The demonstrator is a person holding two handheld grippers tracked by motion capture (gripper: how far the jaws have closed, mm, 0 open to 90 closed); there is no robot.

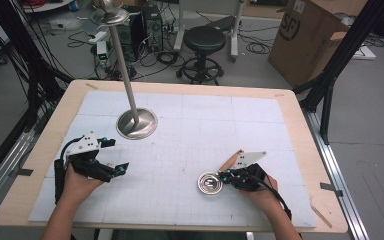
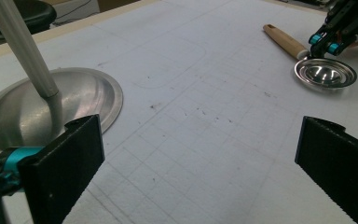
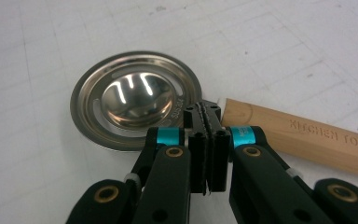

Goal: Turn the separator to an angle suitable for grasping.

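High view: right gripper (image 1: 225,176) at the ladle (image 1: 211,182), near right on the mat (image 1: 205,125).
Right gripper view: jaws pressed together at the joint of steel bowl (image 3: 135,100) and wooden handle (image 3: 303,135); whether they pinch the thin neck is hard to tell. Left gripper (image 1: 115,156) rests near left, jaws wide apart and holding nothing, the stand's round base (image 1: 137,124) just beyond it.
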